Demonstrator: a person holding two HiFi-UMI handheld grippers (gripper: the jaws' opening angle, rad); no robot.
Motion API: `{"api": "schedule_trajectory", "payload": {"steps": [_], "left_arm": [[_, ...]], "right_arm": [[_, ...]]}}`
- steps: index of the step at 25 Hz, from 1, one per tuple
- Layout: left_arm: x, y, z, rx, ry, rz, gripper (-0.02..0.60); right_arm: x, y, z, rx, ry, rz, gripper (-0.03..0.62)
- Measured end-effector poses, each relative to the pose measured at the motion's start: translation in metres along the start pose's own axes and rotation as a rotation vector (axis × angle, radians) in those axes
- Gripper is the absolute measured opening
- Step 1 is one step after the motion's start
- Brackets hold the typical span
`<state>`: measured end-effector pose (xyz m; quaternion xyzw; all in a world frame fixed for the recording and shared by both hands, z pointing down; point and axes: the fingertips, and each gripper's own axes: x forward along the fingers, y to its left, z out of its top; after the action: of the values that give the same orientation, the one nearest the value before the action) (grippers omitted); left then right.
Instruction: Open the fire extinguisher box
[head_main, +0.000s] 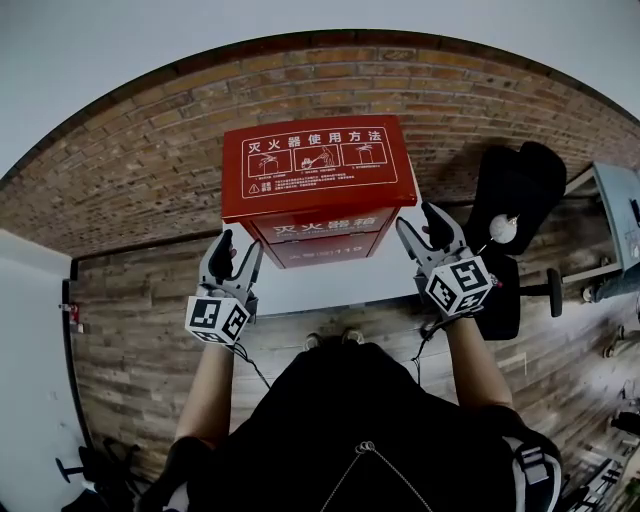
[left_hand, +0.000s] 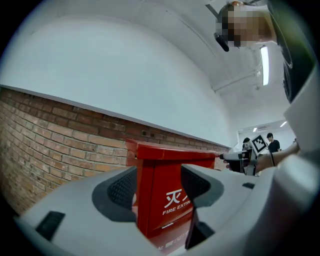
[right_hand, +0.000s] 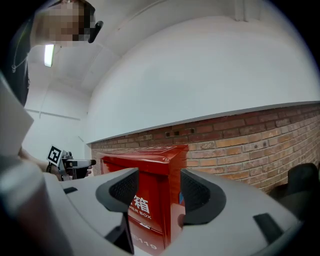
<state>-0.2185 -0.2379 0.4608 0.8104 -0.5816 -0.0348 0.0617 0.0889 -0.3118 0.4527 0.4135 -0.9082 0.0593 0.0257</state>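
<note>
One view, head, shows fire extinguisher box (head_main: 318, 170) lid instructions.

Black top (head_main: 340, 420), grey left tool (head_main: 241, 243) and right tool (head_main: 416, 216), black-white marker cubes (head_main: 218, 320)

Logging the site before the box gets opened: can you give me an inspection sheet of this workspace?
Surface: wood-plank floor, pale patch under the box.
Job's things: red fire extinguisher box upright against the brick wall; lid looks shut.
Clutter: black chair right of the box.
Grippers: left gripper and right gripper open, empty, near the box's front corners, not touching.
Cables: thin cable trails from each gripper.
Surroundings: white wall above the bricks; desk far right.
</note>
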Motion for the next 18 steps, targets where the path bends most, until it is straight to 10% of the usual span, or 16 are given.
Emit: {"api": "schedule_trajectory", "payload": {"steps": [18], "left_arm": [[0.027,0.017,0.024,0.069,-0.014,-0.068,0.342]], "right_arm": [[0.027,-0.001,0.014,-0.124,0.025,0.076,0.245]]}}
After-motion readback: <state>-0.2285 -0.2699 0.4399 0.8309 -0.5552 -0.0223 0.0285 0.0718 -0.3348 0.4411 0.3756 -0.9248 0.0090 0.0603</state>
